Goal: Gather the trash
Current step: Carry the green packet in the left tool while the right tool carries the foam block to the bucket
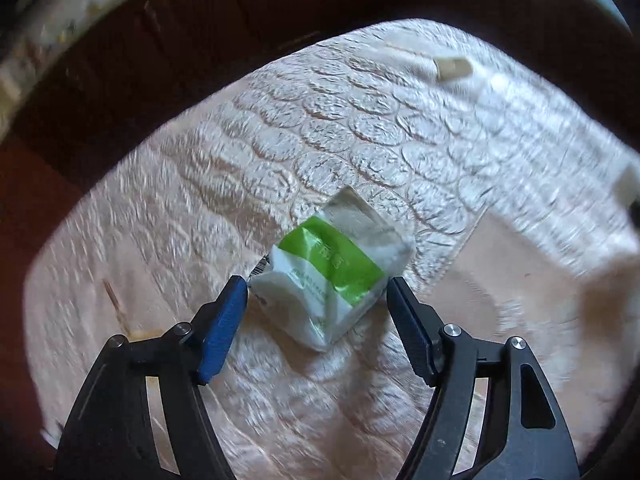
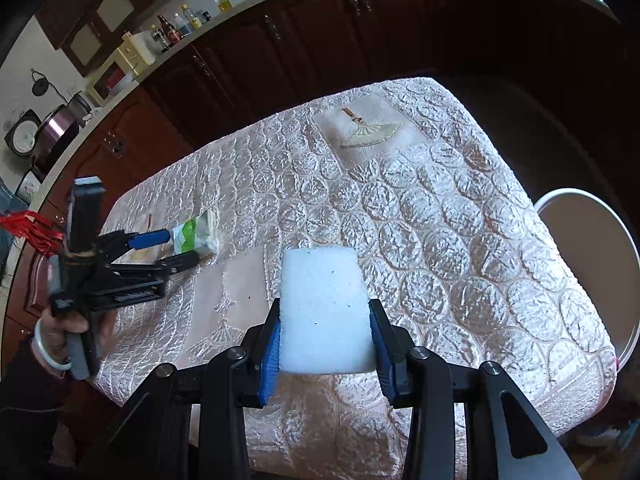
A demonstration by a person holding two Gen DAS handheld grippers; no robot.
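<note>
Left gripper (image 1: 318, 292): fingers spread wide to either side of the green-and-white wrapper (image 1: 334, 268), so that it can be pinched; contact cannot be told through the blur.
Wrapper: lying crumpled on the quilted tablecloth (image 2: 440, 216).
Right gripper (image 2: 324, 340): clamped on a white foam block (image 2: 322, 308), carried above the cloth.
White bin (image 2: 588, 256): beside the table, probably the destination.

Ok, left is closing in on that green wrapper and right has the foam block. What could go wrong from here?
The green-and-white wrapper sits between the left gripper fingers with the jaws open; it is crumpled and light, so it may slide on the glossy tablecloth or be caught only by a corner. The left wrist view is motion-blurred, so alignment is uncertain. The right gripper holds the white foam block only by its near end, so it could pivot or slip.
</note>
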